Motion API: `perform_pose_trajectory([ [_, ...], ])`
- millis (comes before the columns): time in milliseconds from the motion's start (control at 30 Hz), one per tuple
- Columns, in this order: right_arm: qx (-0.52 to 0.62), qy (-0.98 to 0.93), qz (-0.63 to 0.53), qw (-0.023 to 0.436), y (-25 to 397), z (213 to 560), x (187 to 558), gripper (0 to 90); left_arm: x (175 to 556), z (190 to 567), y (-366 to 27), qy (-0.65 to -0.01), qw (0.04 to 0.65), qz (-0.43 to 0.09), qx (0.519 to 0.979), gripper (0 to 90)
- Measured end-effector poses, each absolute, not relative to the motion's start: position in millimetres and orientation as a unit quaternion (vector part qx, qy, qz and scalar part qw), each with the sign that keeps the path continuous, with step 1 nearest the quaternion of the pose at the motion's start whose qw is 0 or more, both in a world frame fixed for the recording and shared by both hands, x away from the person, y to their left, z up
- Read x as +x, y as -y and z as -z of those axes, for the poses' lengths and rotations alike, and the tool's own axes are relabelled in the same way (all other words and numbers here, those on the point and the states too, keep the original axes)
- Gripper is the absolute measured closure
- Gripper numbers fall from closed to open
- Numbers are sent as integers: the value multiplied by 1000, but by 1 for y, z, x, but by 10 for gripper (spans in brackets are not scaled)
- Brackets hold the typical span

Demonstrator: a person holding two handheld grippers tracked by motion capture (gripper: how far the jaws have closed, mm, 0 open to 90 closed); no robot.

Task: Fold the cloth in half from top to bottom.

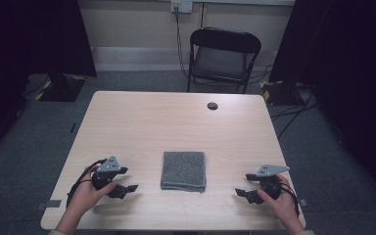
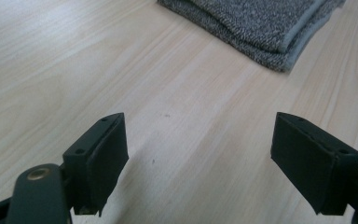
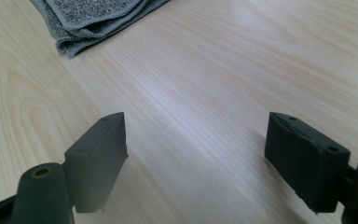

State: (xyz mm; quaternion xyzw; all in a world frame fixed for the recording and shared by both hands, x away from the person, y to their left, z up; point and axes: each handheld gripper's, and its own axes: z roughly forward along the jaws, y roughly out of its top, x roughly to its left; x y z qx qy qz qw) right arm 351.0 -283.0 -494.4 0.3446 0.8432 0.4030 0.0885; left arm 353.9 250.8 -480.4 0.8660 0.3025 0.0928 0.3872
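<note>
— Between the left gripper's (image 1: 128, 188) jaws, what do you see?

— Bare table (image 2: 74, 56). In its own view the jaws stand wide apart and hold nothing. The right gripper (image 1: 241, 193) is the same: spread wide, empty, wood grain between its jaws.

— So where's the towel (image 1: 183, 171)?

— From above it lies folded into a neat square near the front edge, midway between the two grippers. It sits at about two o'clock from the left gripper and about ten o'clock from the right, apart from both. Neither touches it.

— And in the gripper views?

— In the left one the towel (image 2: 261, 28) lies ahead at roughly one o'clock, its stacked folded edges facing the jaws. In the right one the towel (image 3: 93, 18) lies at about eleven o'clock, a hemmed corner nearest.

— How would you handle the reach?

— I'd judge the step is closing in on the cloth. Keep the jaws wide and low, nearly skimming the wood, so one jaw can slide under a layer. Aim at a near corner each, not the middle of an edge. Decide which layers you want, since the fold stacks several and a deep bite would take them all. Bring both in evenly, or the square may skid sideways.

— Anything farther out?

— A chair (image 1: 223, 56) beyond the far edge, at twelve o'clock.
</note>
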Motion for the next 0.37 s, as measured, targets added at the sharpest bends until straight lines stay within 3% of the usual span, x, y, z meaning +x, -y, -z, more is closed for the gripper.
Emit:
perform_pose_trajectory([
  [367, 354, -838, -402, 103, 298, 497, 349, 201, 351, 488, -260, -307, 373, -108, 869, 183],
])
